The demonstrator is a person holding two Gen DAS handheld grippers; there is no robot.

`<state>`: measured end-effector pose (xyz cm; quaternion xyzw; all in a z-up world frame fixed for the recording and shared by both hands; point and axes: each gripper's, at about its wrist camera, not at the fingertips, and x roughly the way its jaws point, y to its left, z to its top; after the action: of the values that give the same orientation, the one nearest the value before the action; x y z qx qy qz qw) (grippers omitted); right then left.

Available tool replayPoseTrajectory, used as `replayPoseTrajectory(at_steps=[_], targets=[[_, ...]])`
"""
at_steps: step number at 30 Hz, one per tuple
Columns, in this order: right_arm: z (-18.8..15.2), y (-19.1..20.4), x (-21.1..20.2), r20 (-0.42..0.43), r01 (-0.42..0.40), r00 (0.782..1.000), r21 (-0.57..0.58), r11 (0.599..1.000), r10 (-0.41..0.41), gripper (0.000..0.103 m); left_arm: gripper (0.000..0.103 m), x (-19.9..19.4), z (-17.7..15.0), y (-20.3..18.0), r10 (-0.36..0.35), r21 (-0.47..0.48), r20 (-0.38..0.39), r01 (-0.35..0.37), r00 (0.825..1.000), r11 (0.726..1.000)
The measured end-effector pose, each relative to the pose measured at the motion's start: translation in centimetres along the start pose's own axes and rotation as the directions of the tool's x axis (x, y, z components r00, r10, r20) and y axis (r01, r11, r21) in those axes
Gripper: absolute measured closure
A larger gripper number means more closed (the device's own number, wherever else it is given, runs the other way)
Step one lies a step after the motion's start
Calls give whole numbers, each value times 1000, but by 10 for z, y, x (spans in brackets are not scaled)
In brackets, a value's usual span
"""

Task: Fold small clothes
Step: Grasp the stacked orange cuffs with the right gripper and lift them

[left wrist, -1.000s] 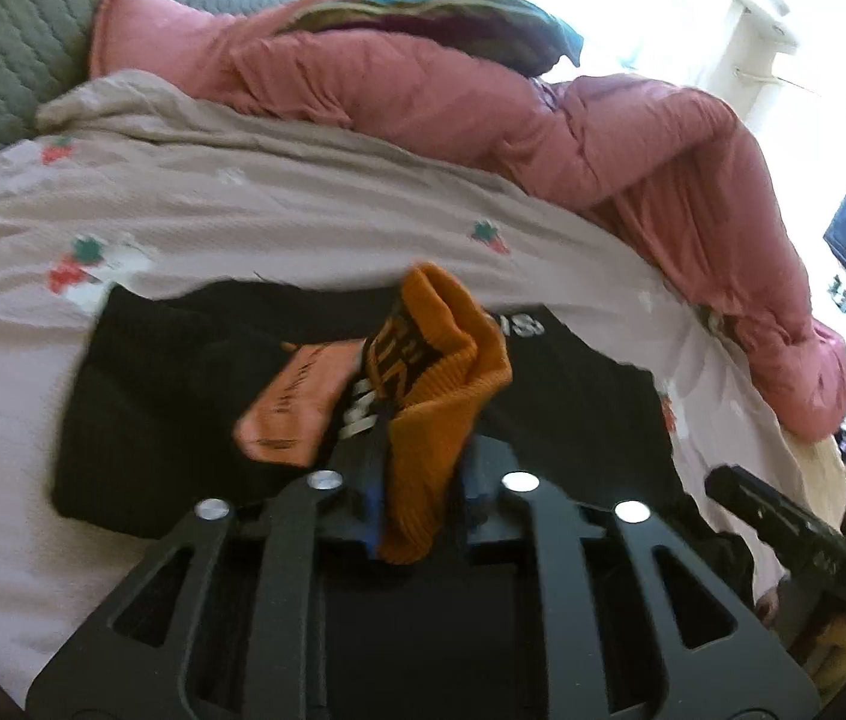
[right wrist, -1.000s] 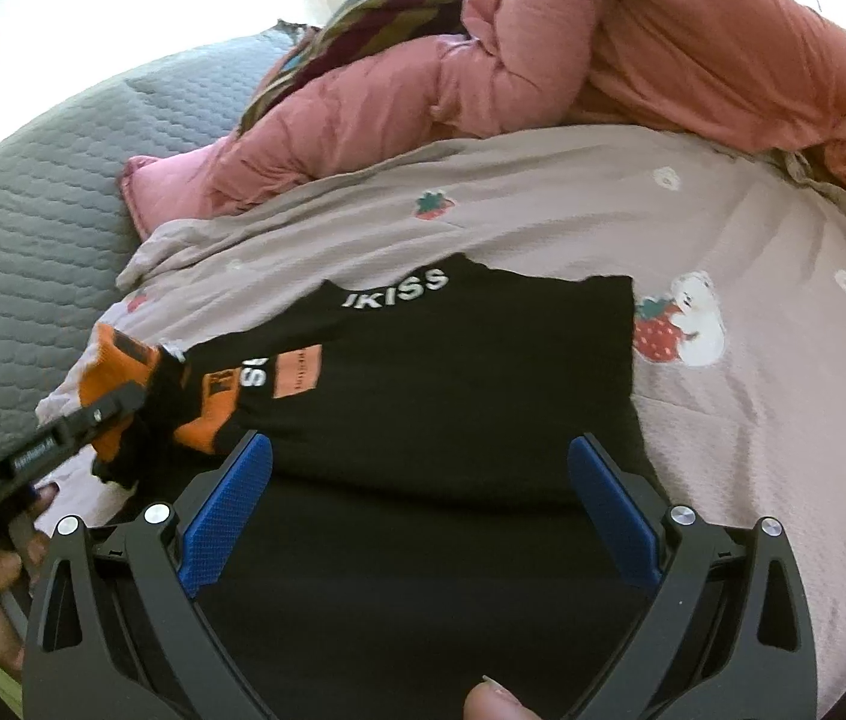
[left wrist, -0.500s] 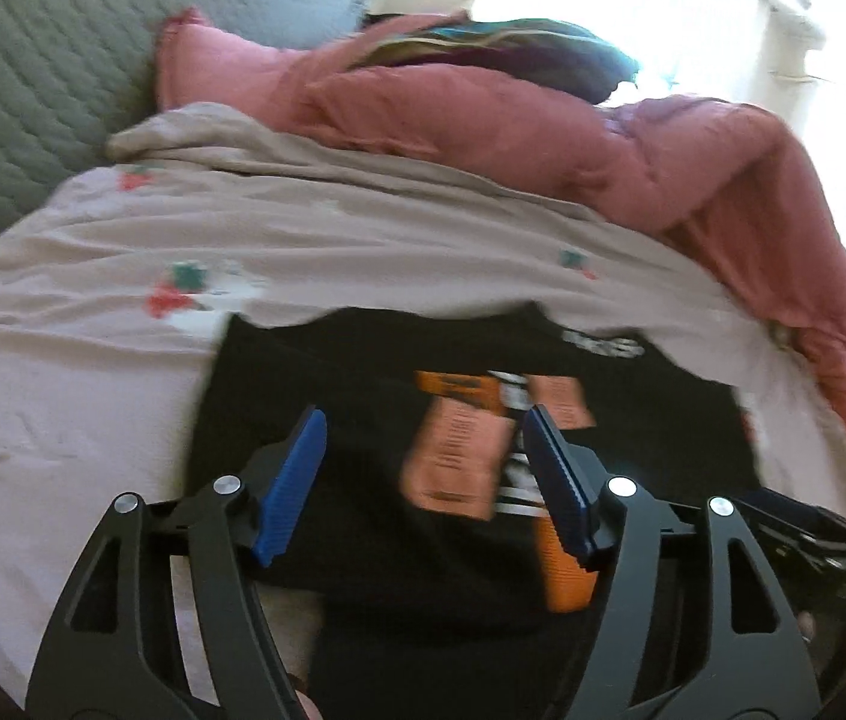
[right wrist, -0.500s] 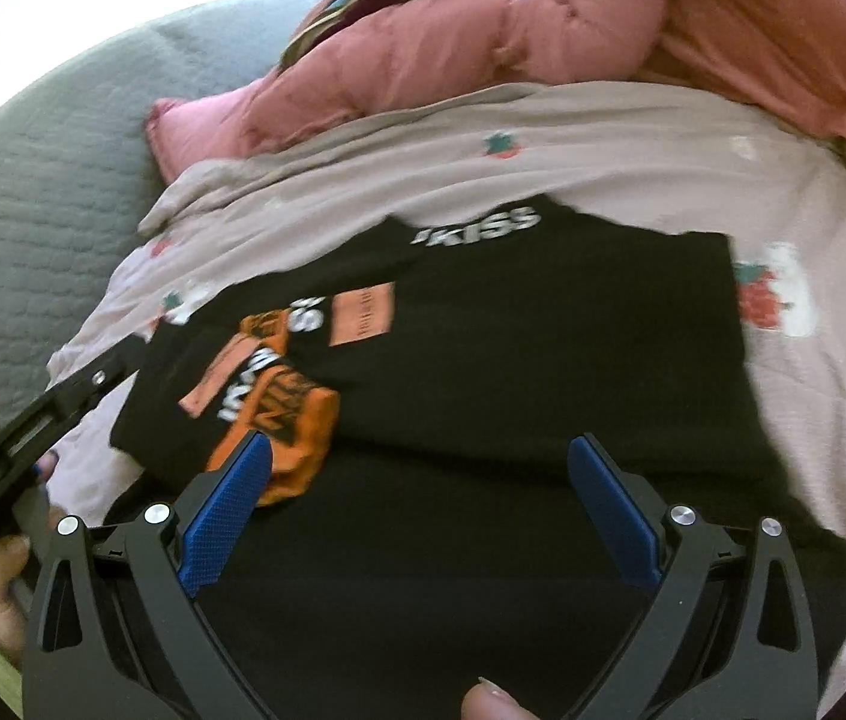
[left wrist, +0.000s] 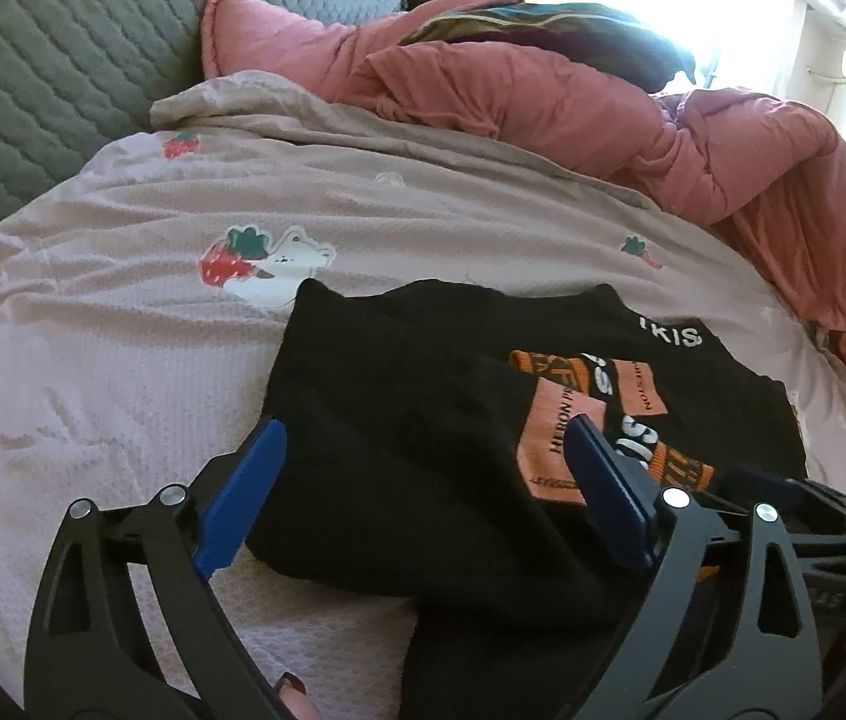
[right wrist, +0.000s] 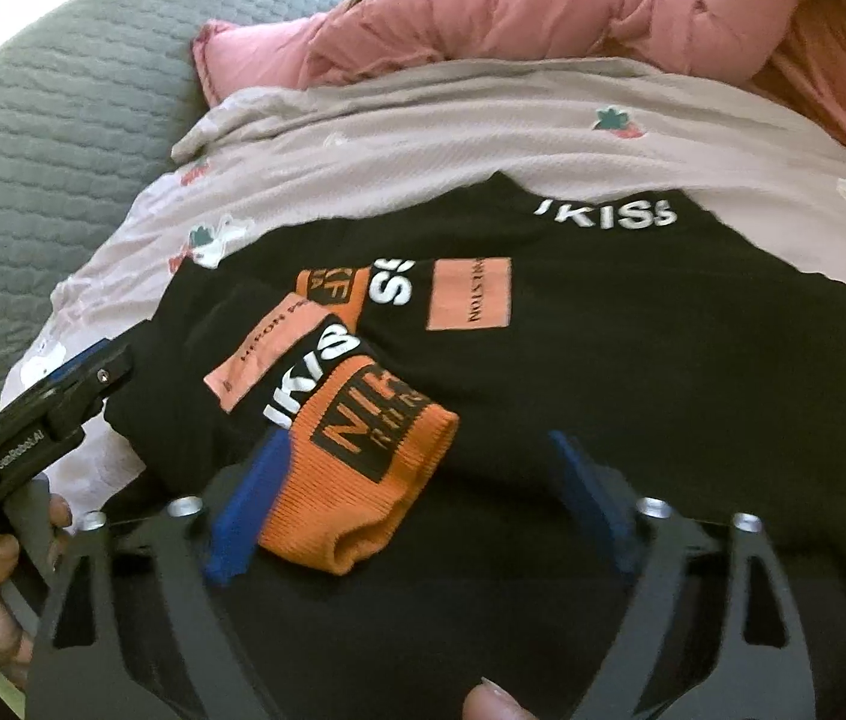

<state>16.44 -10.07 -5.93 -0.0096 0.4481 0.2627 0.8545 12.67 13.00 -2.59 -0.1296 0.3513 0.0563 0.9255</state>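
A black garment [left wrist: 423, 408] with orange patches and white lettering lies on the bed; it also shows in the right wrist view [right wrist: 633, 360]. Its sleeve is folded across the body, and the orange ribbed cuff [right wrist: 363, 474] rests on the black cloth. My left gripper [left wrist: 423, 480] is open and empty, just above the garment's left part. My right gripper [right wrist: 423, 498] is open, low over the garment, with the cuff between its blue pads but not pinched. The left gripper [right wrist: 45, 420] shows at the left edge of the right wrist view.
The garment lies on a pale pink sheet [left wrist: 123, 360] with strawberry prints. A bunched pink duvet [left wrist: 603, 108] lies along the far side. A grey quilted headboard [left wrist: 51, 72] stands at the left.
My left gripper opened and let the orange cuff drop onto the garment, then drew back to the left. My right gripper moved down toward the cuff.
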Motion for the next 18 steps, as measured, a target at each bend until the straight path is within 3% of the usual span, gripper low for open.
replayPoseTrajectory(at_steps=[9,13,18], targets=[[-5,17,8,27,-17,999,-59,998,19,65,12,-5,0,1,8,-3,22,-8,1000,1000],[-5,21,3,66,-29,997,-63,998,33,93,12,-9,1,2,18,-8,37,-18,999,1000],[3,24,-18,140,-68,987,-64,996,76,94,12,-14,4,10,19,-34,60,-17,998,999]])
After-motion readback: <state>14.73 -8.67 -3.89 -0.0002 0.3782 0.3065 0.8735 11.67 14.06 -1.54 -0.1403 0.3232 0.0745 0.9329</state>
